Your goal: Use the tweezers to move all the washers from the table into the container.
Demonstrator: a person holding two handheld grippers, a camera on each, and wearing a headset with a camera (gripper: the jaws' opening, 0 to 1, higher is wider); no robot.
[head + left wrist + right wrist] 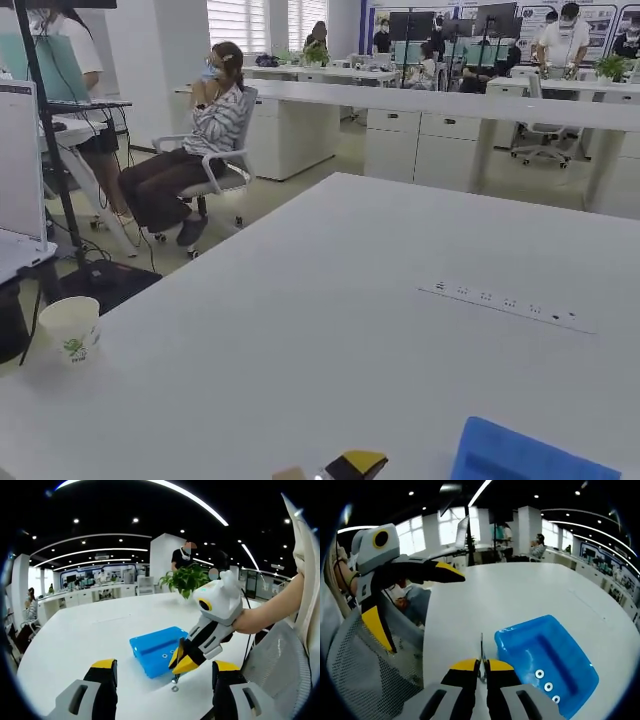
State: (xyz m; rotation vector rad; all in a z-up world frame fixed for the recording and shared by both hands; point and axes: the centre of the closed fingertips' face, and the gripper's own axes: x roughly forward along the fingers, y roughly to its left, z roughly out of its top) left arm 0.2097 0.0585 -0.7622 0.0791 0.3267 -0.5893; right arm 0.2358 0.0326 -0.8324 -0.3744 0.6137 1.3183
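Note:
The blue container (545,665) lies on the white table (520,590) and has three washers (547,686) in it. My right gripper (482,664) is shut on the tweezers (481,650), just left of the container. In the left gripper view the right gripper (182,662) points the tweezers (176,679) down at a lone washer (175,688) on the table beside the container (155,652). My left gripper (165,666) is open with nothing in it, and its spread jaws (417,605) stand left of the tweezers. A gripper tip (355,465) sits next to the container (530,458).
A white power strip (510,302) lies across the table. A paper cup (70,328) stands at its left edge. A mesh chair back (370,680) is close behind the grippers. People sit and stand at other desks (450,105) beyond.

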